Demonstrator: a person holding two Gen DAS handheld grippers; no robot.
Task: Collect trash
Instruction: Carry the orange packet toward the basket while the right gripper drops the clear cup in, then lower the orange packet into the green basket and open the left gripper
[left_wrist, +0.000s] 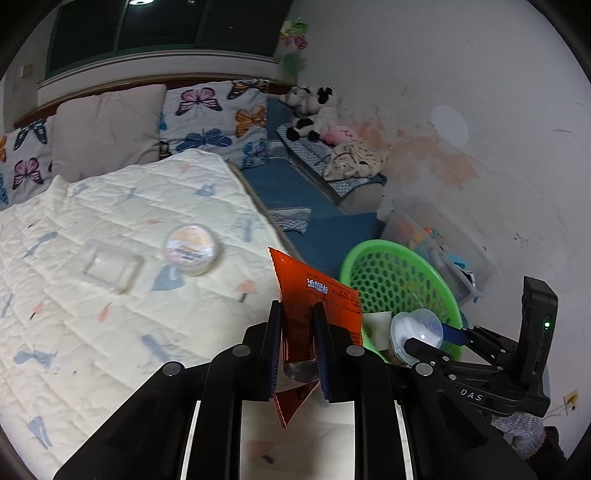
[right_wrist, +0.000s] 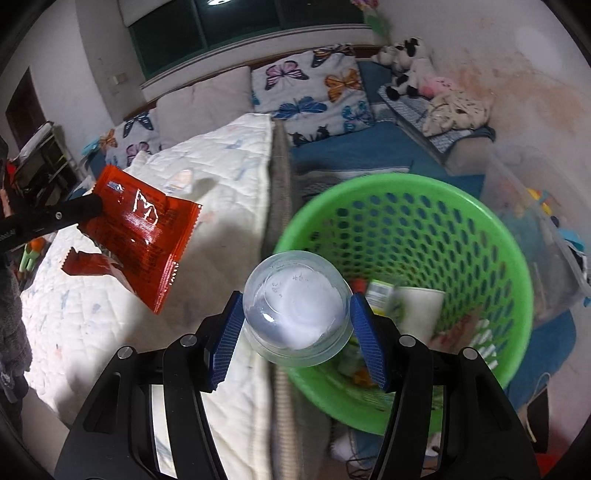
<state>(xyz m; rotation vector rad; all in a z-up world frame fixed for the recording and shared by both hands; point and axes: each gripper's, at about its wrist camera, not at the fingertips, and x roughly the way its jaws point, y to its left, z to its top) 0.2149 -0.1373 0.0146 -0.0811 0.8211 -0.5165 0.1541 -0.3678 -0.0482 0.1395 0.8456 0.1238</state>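
My left gripper (left_wrist: 297, 332) is shut on a red snack wrapper (left_wrist: 317, 291), held above the bed's edge; the wrapper also shows in the right wrist view (right_wrist: 147, 236). My right gripper (right_wrist: 297, 332) is shut on a clear plastic cup (right_wrist: 295, 310), held over the near rim of the green mesh basket (right_wrist: 509, 258). The cup (left_wrist: 417, 330) and basket (left_wrist: 373, 254) also show in the left wrist view. The basket holds several pieces of trash. A round lidded tub (left_wrist: 192, 249) and a clear plastic tray (left_wrist: 110, 266) lie on the quilt.
The cream quilt (left_wrist: 92, 332) covers the bed, with butterfly pillows (left_wrist: 218, 118) at its head. A blue mat (left_wrist: 295, 192) runs beside the bed. A clear storage box (left_wrist: 443, 240) of toys stands by the wall behind the basket. Plush toys (left_wrist: 314, 110) sit in the corner.
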